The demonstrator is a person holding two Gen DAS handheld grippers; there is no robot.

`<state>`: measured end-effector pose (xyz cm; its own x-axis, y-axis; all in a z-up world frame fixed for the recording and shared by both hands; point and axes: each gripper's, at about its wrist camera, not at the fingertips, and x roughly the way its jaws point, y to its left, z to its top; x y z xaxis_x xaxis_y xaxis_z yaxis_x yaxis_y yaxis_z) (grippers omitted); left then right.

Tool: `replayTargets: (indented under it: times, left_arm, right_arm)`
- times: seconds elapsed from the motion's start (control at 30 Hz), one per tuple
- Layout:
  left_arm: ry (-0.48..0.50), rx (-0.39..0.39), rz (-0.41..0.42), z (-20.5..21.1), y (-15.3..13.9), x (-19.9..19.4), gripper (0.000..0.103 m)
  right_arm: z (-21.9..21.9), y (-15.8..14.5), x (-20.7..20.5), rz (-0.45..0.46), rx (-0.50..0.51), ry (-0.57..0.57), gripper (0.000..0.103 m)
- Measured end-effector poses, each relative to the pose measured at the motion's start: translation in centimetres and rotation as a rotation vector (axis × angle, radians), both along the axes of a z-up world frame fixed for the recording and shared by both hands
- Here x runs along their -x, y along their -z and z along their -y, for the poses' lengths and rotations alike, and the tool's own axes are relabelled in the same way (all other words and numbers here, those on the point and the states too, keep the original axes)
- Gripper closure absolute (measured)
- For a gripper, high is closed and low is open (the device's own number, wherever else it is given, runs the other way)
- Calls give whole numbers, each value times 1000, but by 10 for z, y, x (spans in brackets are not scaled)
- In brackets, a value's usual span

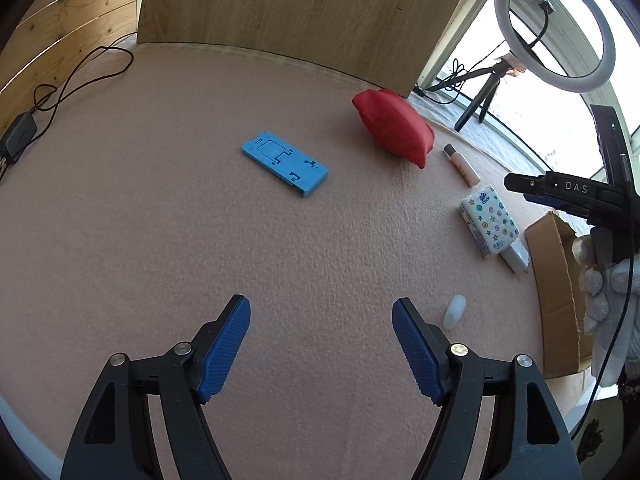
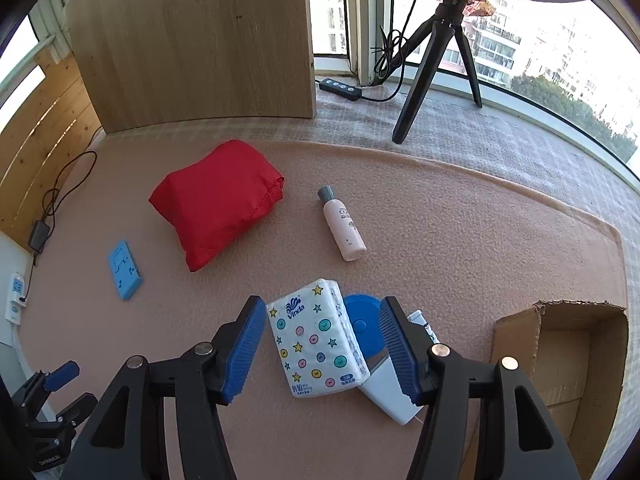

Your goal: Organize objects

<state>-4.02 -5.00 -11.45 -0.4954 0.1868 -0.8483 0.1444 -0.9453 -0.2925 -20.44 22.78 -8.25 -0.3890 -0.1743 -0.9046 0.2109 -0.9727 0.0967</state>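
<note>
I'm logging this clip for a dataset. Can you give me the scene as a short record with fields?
surface: pink felt mat
items: tissue pack; red pouch; pink bottle; blue phone stand
container: cardboard box, open, at the mat's right edge
left gripper: open, above bare mat
right gripper: open, fingers either side of the tissue pack
task state: no item seen in the box

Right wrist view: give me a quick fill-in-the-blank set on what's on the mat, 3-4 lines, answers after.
1. The tissue pack between the right gripper's open fingers is printed with the brand name ____.
2. The folded pouch left of the pink bottle is ____ in colour.
3. The pink bottle lies on its side with a ____ cap.
4. The open box to the right of the gripper is made of ____.

Missing words: Vinda; red; grey; cardboard
</note>
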Motion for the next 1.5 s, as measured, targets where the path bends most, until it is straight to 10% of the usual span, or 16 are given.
replayTargets:
  times: [0.53, 0.8, 1.5]
  left_arm:
    - [18, -14, -1, -12, 4, 10, 27]
    - [184, -2, -14, -56, 4, 20, 29]
    - [449, 106, 45, -144, 34, 45, 80]
  right_arm:
    - [0, 25, 13, 69, 36, -1, 56]
    - [-13, 10, -1, 47, 82, 32, 56]
    - [-110, -50, -115, -87, 160, 169, 56]
